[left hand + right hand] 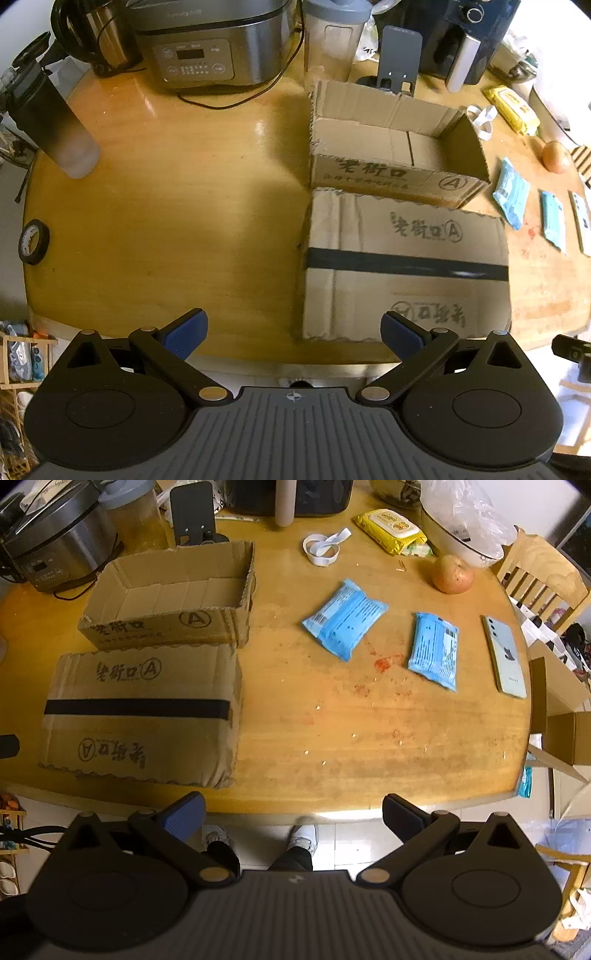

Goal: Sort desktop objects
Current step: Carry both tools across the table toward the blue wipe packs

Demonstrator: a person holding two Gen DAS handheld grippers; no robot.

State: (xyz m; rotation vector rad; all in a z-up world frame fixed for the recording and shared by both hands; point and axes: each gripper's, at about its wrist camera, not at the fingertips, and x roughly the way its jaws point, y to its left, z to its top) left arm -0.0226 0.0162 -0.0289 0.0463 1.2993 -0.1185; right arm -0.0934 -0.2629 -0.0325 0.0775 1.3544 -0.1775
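Jaws of the left gripper (293, 326) and right gripper (293, 810) stand spread, holding nothing, at the near edge of the glossy wooden bench (332, 731). Just beyond lie a taped cardboard box (140, 709) and, touching it, an open corrugated tray (173, 602). Two crinkly blue packets (345, 618) (436, 650) and a flat phone (505, 657) lie apart to the right, an apple (452, 574) behind.

right tool (293, 814) agape, empty | two blue packets (344, 619) (436, 650) on table (332, 731)
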